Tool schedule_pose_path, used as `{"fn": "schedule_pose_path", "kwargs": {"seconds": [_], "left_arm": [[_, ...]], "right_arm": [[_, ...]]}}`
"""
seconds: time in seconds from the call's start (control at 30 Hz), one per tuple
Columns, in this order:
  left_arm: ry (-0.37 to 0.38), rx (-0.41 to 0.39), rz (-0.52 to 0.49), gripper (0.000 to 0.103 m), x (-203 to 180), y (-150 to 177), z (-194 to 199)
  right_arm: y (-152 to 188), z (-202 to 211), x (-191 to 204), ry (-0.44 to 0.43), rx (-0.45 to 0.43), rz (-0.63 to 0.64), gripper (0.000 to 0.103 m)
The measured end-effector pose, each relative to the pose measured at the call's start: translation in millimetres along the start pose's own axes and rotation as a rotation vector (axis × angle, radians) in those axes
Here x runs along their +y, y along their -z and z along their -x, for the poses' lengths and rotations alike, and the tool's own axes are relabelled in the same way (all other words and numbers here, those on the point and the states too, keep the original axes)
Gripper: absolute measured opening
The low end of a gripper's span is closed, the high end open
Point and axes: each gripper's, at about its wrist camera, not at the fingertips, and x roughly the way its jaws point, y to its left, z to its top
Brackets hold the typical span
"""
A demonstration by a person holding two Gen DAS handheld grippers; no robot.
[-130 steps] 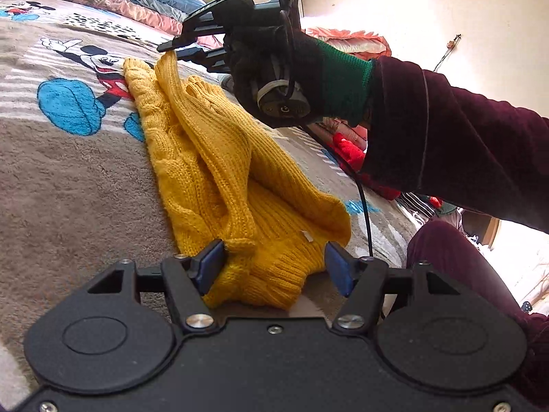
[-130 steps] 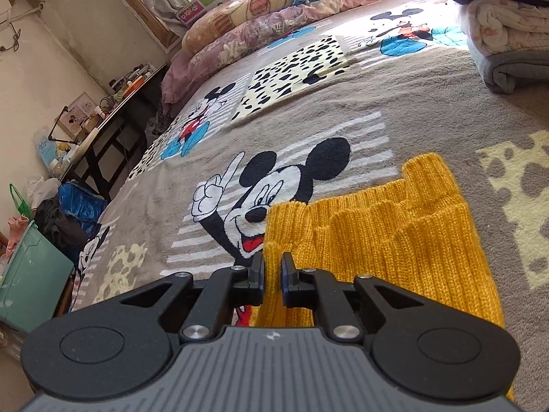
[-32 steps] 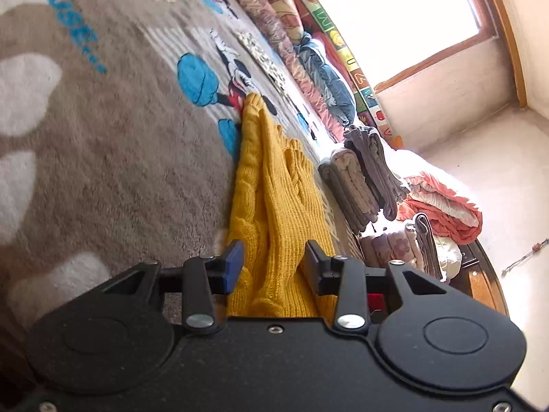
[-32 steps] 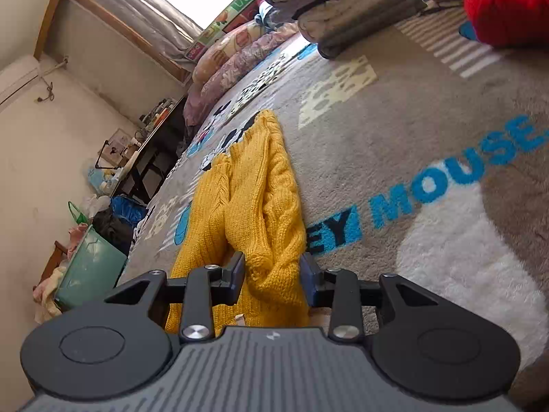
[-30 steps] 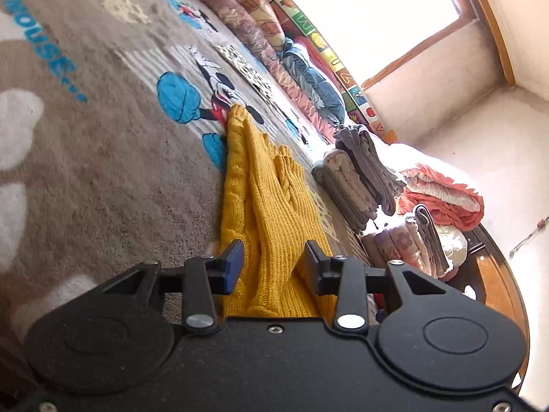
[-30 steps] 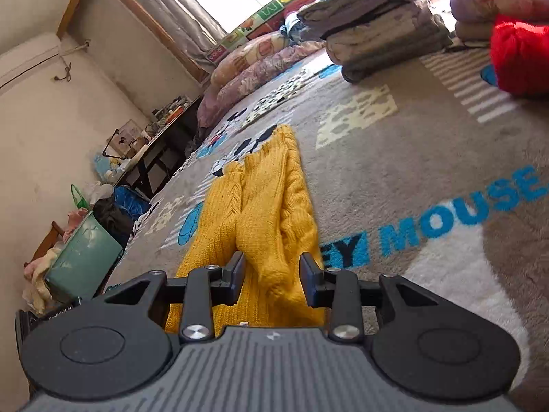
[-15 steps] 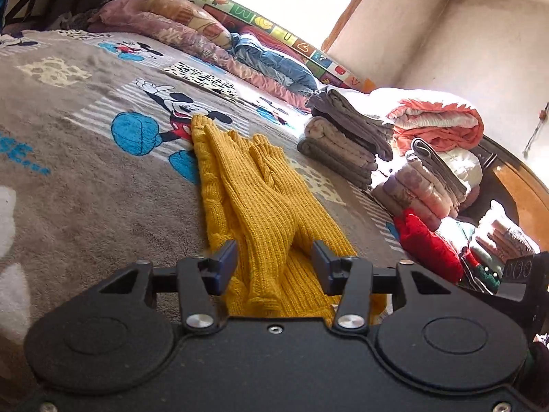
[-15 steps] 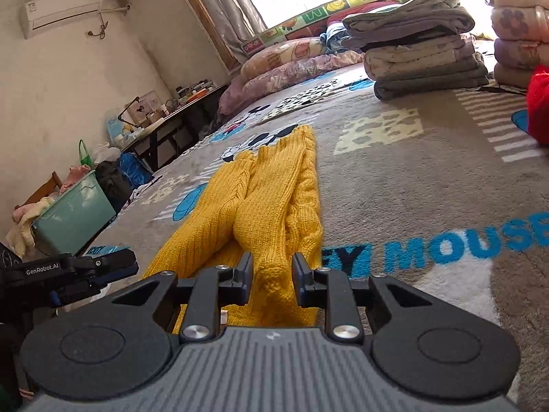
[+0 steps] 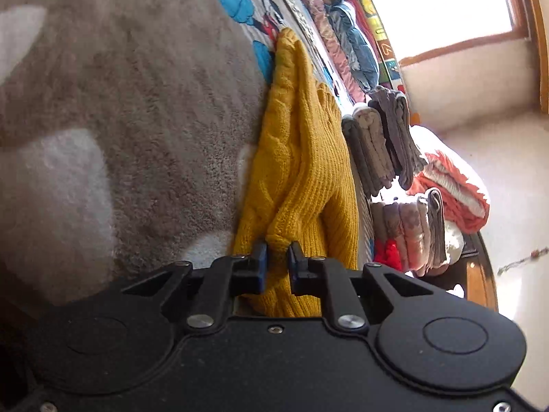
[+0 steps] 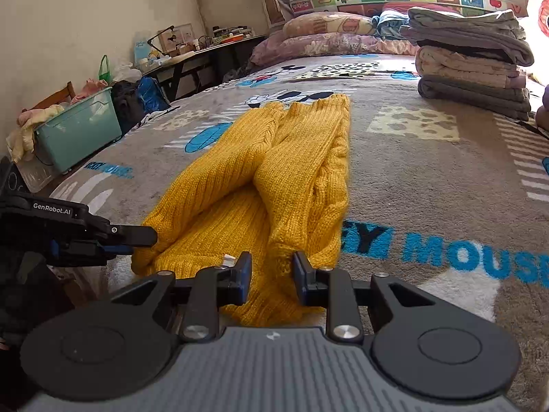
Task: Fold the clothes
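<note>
Both grippers on the near hem of the yellow sweater.
Right-wrist view, left to right: my left gripper (image 10: 137, 240) at lower left, jaws closing, clenched on the sweater (image 10: 274, 171) corner. Sweater lies folded lengthwise, centre frame, on the grey cartoon blanket (image 10: 429, 178). My right gripper (image 10: 271, 271) at bottom centre has knit bunched between its narrowly parted fingers, grasping it. Stack of folded blankets (image 10: 473, 58) upper right.

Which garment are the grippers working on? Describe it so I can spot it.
Start at the grey Mickey Mouse blanket covering the bed. In its middle lies the yellow knit sweater, sleeves folded in, its near edge between both grippers. It is the only yellow item; the folded stack behind is grey and beige.
</note>
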Motion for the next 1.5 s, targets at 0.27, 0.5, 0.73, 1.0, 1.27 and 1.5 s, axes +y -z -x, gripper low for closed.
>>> {"fn": "schedule_pose_path", "kwargs": {"seconds": [0.27,0.5,0.73,1.0,1.27,1.5], "left_arm": [[0.031,0.016,-0.015,0.020,-5.3,-9.3,12.4],[-0.086,-0.107,-0.688,0.055,-83.9,0.2,62.0],[-0.368,0.003,-1.599,0.055,-92.9,79.4,36.8],[-0.462,-0.011,-1.797,0.055,-42.3,90.5,4.7],[-0.428,-0.186,-1.881,0.048,-36.8,97.3,-0.4],[-0.340,-0.221,-1.843,0.042,-44.9,99.3,6.8]], "right_arm": [[-3.6,6.7,-2.6,-0.027,0.024,-0.038,0.034],[-13.4,44.9,15.4,0.005,-0.062,0.163,0.047],[0.3,48.9,20.9,0.119,-0.034,0.475,0.048],[36.6,23.5,28.9,0.192,0.079,0.701,0.047],[58.6,-4.3,39.2,0.272,-0.024,0.926,0.046],[56.8,11.6,45.4,0.316,-0.157,0.977,0.045]]}}
